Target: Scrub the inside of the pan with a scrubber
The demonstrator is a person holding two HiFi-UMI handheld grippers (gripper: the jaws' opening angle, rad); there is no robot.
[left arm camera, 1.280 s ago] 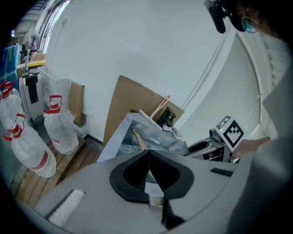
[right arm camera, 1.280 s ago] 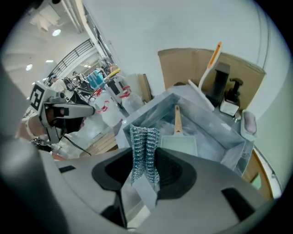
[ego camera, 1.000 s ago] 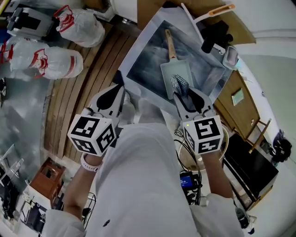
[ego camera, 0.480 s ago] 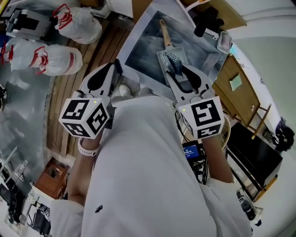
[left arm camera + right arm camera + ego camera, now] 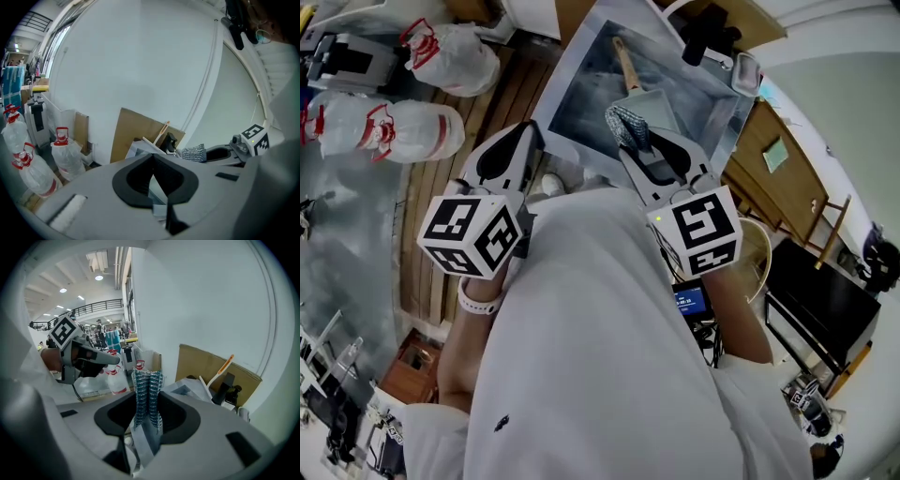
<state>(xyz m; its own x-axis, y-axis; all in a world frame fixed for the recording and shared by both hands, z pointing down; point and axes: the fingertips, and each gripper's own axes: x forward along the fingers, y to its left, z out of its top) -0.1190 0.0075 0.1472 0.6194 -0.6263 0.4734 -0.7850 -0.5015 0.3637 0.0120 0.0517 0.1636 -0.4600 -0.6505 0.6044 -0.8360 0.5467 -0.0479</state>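
1. Pan (image 5: 654, 97), small, square and grey with a wooden handle, lies in the steel sink (image 5: 565, 73) at the upper centre of the head view.
2. Right gripper (image 5: 630, 134) has its jaws clamped on a metallic mesh scrubber (image 5: 622, 120). The scrubber stands up between the pads in the right gripper view. From above it overlaps the pan's lower-left corner, but contact cannot be told.
3. Left gripper (image 5: 528, 134) sits at the sink's left rim, outside the basin, with its jaws pressed together on nothing.
4. Behind the sink a cardboard sheet (image 5: 140, 129) leans on the white wall, and an orange-handled brush (image 5: 224, 367) rests against it.
5. Clear plastic containers (image 5: 394, 127) with red tops lie at the upper left of the head view on wooden slats (image 5: 441, 220).
6. The person's white garment (image 5: 600, 356) fills the lower centre of that view and covers whatever lies below the sink.
7. Black-and-white square markers cover the left cube (image 5: 473, 239) and the right cube (image 5: 698, 230). The red print on the containers is too small to read.
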